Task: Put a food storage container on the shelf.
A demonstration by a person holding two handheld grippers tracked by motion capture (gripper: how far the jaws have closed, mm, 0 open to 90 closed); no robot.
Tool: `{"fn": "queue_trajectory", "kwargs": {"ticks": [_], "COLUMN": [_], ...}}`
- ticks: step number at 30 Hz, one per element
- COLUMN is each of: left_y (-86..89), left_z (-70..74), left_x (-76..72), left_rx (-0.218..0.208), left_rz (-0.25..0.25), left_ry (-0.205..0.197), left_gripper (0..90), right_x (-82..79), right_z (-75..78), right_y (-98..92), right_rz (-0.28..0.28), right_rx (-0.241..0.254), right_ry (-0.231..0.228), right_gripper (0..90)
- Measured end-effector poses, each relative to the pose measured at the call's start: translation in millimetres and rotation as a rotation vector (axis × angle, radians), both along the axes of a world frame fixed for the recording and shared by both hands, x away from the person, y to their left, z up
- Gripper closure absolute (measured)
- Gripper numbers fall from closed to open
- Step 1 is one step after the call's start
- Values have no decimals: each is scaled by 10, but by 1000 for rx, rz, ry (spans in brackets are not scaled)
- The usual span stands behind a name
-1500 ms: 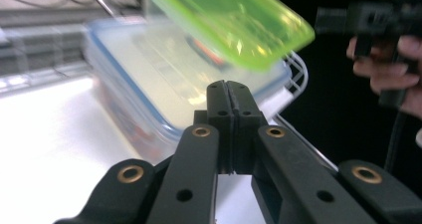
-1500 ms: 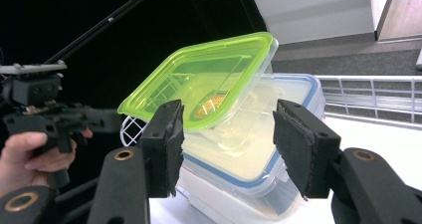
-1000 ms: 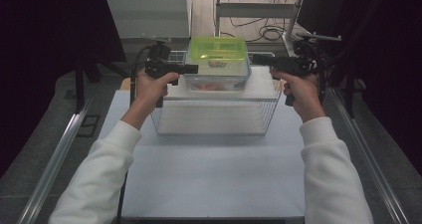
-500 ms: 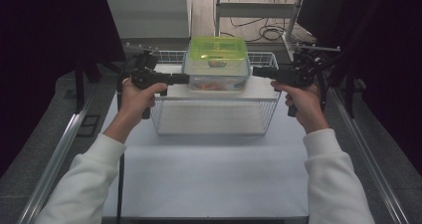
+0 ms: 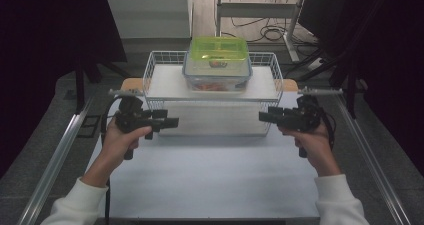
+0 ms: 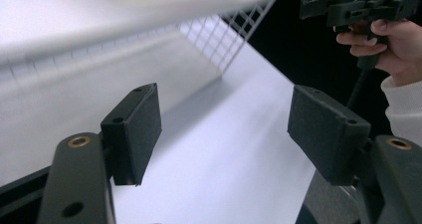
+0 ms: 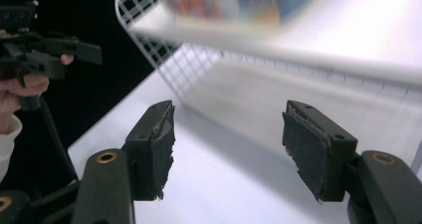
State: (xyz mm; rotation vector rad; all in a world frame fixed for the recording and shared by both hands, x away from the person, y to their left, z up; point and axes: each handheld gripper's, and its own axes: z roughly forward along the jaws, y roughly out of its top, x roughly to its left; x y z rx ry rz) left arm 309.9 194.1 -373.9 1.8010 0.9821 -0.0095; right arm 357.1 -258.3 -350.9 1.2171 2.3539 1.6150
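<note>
Now 2 tools, 1 wire basket [image 5: 156, 60], 1 clear container [image 5: 218, 71] w/ green lid on a white board across the basket top, at the far side of the white surface [image 5: 210, 180]; left tool [image 5: 172, 121] and right tool [image 5: 264, 116] sit in front of the basket, pointing at each other, well apart; both have jaws apart, nothing between, just been opening; vs a sec ago, both hands have left the basket sides, moved nearer the person and lower.
</note>
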Motion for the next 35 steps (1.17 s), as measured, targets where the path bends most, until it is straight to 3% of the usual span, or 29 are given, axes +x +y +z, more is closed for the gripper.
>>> {"fn": "queue_trajectory", "kwargs": {"ticks": [5,8,13,16,19,35], "left_y": [78,88,89,66,20,44], "left_z": [-408,-632,-917,-1036,-1064,-1095], "left_x": [-173,-288,-428,-441,-446,-434], "left_rx": [1,41,40,90,137,139], "left_rz": [15,14,5,19,23,36], "left_ry": [39,46,71,85,75,81], "left_gripper": [290,293,294,291,289,264], "right_x": [-241,-348,-493,-527,-553,-559], "right_z": [-356,-518,-824,-977,-1087,-1106], "right_y": [-49,-53,-67,-62,-54,-54], "right_rz": [12,22,30,36,26,28], "right_rx": [-6,-26,-51,-90,-130,-135], "right_ry": [13,22,59,93,100,63], "right_gripper": [367,366,365,361,361,339]}}
